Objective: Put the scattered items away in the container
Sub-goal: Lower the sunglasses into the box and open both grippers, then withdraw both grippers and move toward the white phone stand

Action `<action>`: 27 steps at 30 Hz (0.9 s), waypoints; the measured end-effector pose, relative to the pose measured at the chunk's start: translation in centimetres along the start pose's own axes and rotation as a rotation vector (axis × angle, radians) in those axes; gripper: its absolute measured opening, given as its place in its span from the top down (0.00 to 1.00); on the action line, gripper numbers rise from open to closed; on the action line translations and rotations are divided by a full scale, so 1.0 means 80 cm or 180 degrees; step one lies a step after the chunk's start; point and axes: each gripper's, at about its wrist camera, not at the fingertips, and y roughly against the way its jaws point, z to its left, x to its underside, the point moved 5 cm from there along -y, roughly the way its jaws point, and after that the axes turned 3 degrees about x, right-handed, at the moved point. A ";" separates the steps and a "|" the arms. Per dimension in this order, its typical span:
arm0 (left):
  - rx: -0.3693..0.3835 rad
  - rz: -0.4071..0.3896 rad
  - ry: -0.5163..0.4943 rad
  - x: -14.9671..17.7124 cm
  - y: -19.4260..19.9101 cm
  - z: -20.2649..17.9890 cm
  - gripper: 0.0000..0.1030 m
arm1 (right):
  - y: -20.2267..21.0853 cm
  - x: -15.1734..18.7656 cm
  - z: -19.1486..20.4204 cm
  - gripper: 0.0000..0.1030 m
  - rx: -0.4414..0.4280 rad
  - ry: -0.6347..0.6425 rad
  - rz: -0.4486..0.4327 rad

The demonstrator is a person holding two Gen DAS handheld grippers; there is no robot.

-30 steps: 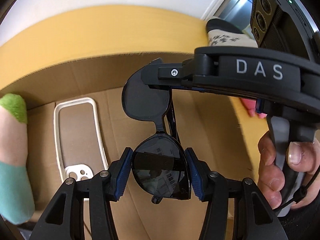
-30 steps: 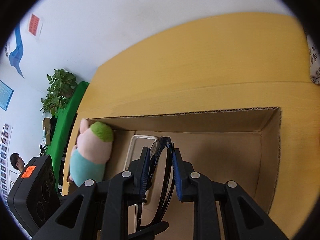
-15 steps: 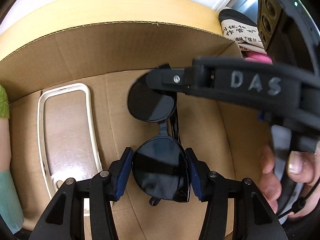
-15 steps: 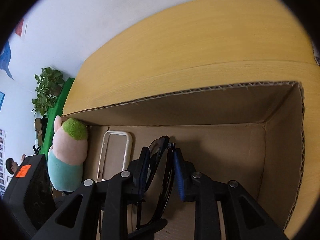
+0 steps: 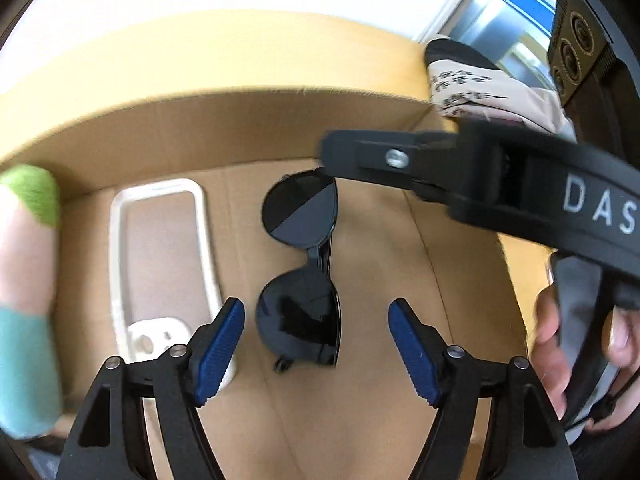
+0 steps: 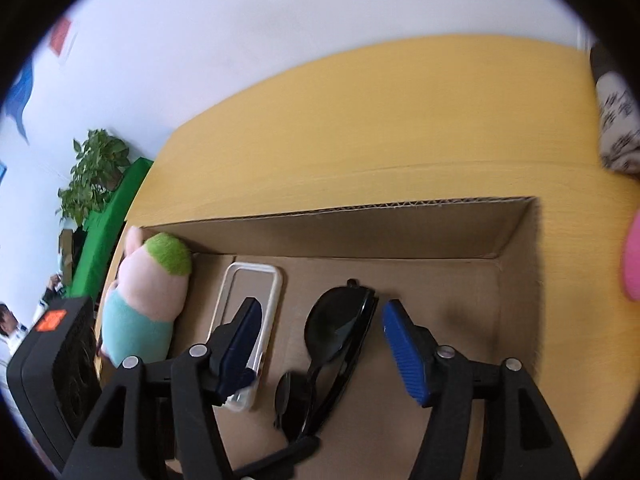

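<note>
Black sunglasses [image 5: 300, 276] lie on the floor of the open cardboard box [image 5: 248, 128], also in the right wrist view [image 6: 336, 344]. My left gripper [image 5: 316, 344] is open above them, its blue pads apart on either side of the near lens. My right gripper [image 6: 320, 344] is open too, above the glasses. A white phone case [image 5: 160, 264] lies left of the glasses, also in the right wrist view [image 6: 252, 304]. A pink plush toy with green top [image 6: 148, 296] rests against the box's left wall.
The box [image 6: 400, 228] sits on a yellow wooden table [image 6: 360, 120]. A printed cloth item [image 5: 472, 84] and something pink [image 6: 632, 264] lie on the table right of the box. A green plant [image 6: 92, 176] stands far left.
Both grippers opened and let go of the sunglasses, which now lie on the box floor. Both grippers have pulled back a little.
</note>
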 end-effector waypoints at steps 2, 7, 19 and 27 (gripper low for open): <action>-0.0119 -0.0185 -0.0100 0.012 0.033 0.006 0.18 | 0.034 0.013 0.004 0.36 0.0187 0.0086 -0.0182; -0.0245 -0.0741 0.0001 0.069 0.127 0.030 0.08 | 0.133 0.071 0.038 0.28 0.0430 0.0274 -0.0695; -0.0631 -0.1692 0.0164 0.237 0.283 0.029 0.00 | 0.237 0.265 0.157 0.23 0.0565 0.0551 -0.1252; -0.0680 -0.1700 0.0164 0.293 0.287 0.013 0.00 | 0.264 0.315 0.175 0.23 0.0745 0.0688 -0.1320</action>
